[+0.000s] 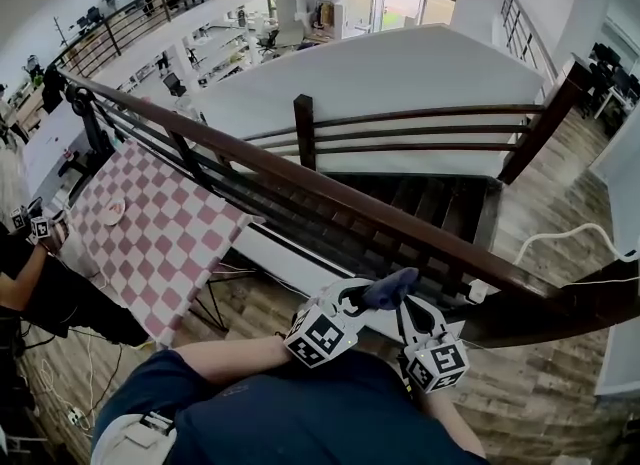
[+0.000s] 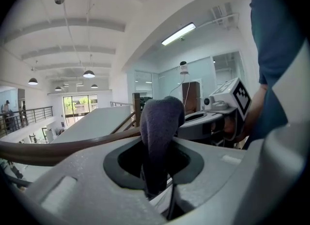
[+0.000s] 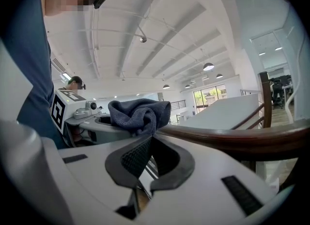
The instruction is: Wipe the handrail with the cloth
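Observation:
A dark wooden handrail (image 1: pixel 330 188) runs from the upper left down to the lower right. Just on my side of it, both grippers meet on a dark blue cloth (image 1: pixel 391 288). My left gripper (image 1: pixel 362 299) is shut on the cloth (image 2: pixel 160 127), which stands up out of its jaws, with the handrail (image 2: pixel 58 150) curving behind. My right gripper (image 1: pixel 406 305) is shut on the bunched cloth (image 3: pixel 139 113) at its fingertips, right beside the handrail (image 3: pixel 242 139). I cannot tell whether the cloth touches the rail.
Below the rail are dark balusters and a stairwell (image 1: pixel 420 203). A red-and-white checkered table (image 1: pixel 160 223) stands at the left, with another person's arm and grippers (image 1: pixel 38 228) beside it. A white cable (image 1: pixel 560 238) lies on the wooden floor at the right.

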`<state>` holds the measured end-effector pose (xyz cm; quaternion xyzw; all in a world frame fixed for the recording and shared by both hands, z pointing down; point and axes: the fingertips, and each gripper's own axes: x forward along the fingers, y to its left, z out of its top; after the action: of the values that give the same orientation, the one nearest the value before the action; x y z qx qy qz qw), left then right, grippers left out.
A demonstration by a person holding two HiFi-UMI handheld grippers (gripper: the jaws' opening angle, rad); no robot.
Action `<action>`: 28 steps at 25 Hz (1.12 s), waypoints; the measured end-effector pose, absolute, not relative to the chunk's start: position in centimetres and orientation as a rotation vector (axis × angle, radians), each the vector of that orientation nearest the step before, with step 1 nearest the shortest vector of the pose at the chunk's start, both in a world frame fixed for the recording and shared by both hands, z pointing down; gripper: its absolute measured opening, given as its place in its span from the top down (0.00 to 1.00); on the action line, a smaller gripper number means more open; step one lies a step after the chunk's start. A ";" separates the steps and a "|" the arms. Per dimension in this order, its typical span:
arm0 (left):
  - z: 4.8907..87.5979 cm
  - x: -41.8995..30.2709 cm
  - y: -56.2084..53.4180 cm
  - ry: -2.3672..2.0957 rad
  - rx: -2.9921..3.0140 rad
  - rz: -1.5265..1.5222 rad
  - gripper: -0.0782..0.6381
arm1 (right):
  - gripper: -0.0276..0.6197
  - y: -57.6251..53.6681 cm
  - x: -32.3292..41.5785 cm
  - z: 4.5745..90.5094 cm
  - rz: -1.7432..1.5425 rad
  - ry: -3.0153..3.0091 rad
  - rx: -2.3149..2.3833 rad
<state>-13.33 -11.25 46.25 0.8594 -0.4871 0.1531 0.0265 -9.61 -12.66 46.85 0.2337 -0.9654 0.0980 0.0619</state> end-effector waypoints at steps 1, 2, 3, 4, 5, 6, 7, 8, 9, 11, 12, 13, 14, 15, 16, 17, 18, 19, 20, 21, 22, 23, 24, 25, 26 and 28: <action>46.2 -13.4 -11.2 -1.509 2.652 0.461 0.77 | 0.94 -12.6 -9.7 46.8 0.293 -2.920 0.699; 46.2 -13.4 -11.1 -1.510 2.649 0.452 0.77 | 0.94 -12.6 -9.8 46.8 0.290 -2.921 0.693; 46.2 -13.4 -11.0 -1.507 2.645 0.448 0.77 | 0.94 -12.5 -9.8 46.7 0.287 -2.922 0.687; 46.2 -13.2 -10.9 -1.502 2.639 0.448 0.77 | 0.94 -12.4 -9.7 46.7 0.287 -2.921 0.682; 46.3 -13.1 -10.8 -1.495 2.634 0.449 0.77 | 0.94 -12.4 -9.7 46.7 0.287 -2.920 0.679; 46.3 -13.0 -10.8 -1.491 2.631 0.448 0.77 | 0.94 -12.3 -9.6 46.7 0.288 -2.919 0.676; 46.3 -12.9 -10.8 -1.490 2.633 0.447 0.77 | 0.94 -12.3 -9.5 46.7 0.286 -2.918 0.675; 46.2 -12.8 -10.8 -1.491 2.635 0.444 0.77 | 0.94 -12.3 -9.4 46.6 0.283 -2.917 0.676; 46.1 -12.8 -10.8 -1.492 2.635 0.443 0.77 | 0.94 -12.3 -9.3 46.5 0.279 -2.917 0.676; 46.1 -12.7 -10.8 -1.489 2.633 0.440 0.77 | 0.94 -12.2 -9.2 46.5 0.276 -2.914 0.680; 46.1 -12.7 -10.7 -1.486 2.633 0.439 0.77 | 0.94 -12.2 -9.1 46.5 0.275 -2.912 0.681; 46.2 -12.7 -10.7 -1.484 2.633 0.438 0.77 | 0.94 -12.1 -9.1 46.6 0.275 -2.910 0.683; 46.2 -12.7 -10.7 -1.482 2.634 0.437 0.77 | 0.94 -12.1 -9.1 46.6 0.275 -2.909 0.685; 46.2 -12.7 -10.7 -1.480 2.634 0.438 0.77 | 0.94 -12.1 -9.1 46.7 0.275 -2.908 0.687; 46.3 -12.7 -10.6 -1.478 2.636 0.438 0.77 | 0.94 -12.0 -9.0 46.7 0.275 -2.906 0.689; 46.3 -12.6 -10.6 -1.476 2.637 0.437 0.77 | 0.94 -12.0 -9.0 46.8 0.275 -2.904 0.691; 46.4 -12.5 -10.6 -1.473 2.639 0.436 0.77 | 0.94 -11.9 -8.9 46.9 0.274 -2.903 0.694; 46.4 -12.5 -10.5 -1.470 2.640 0.433 0.77 | 0.94 -11.9 -8.9 46.9 0.273 -2.903 0.697; 46.5 -12.4 -10.5 -1.467 2.642 0.431 0.77 | 0.94 -11.8 -8.8 46.9 0.274 -2.903 0.701; 46.5 -12.3 -10.5 -1.463 2.644 0.430 0.77 | 0.94 -11.8 -8.7 46.9 0.276 -2.903 0.706; 46.5 -12.2 -10.5 -1.460 2.647 0.430 0.77 | 0.94 -11.8 -8.7 46.9 0.277 -2.903 0.711; 46.6 -12.2 -10.5 -1.457 2.650 0.430 0.77 | 0.94 -11.8 -8.6 46.9 0.277 -2.903 0.715; 46.6 -12.1 -10.4 -1.454 2.652 0.430 0.77 | 0.94 -11.7 -8.5 47.0 0.276 -2.902 0.720; 46.7 -12.0 -10.4 -1.452 2.653 0.429 0.77 | 0.94 -11.7 -8.4 47.0 0.276 -2.902 0.723; 46.7 -12.0 -10.3 -1.450 2.654 0.428 0.77 | 0.94 -11.6 -8.4 47.0 0.275 -2.902 0.726; 46.6 -11.9 -10.2 -1.449 2.656 0.425 0.77 | 0.94 -11.5 -8.3 46.9 0.276 -2.903 0.729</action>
<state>-11.89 -10.22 46.64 0.8685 -0.4739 0.1389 0.0434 -8.26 -11.50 46.93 0.2421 -0.9636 0.0916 0.0676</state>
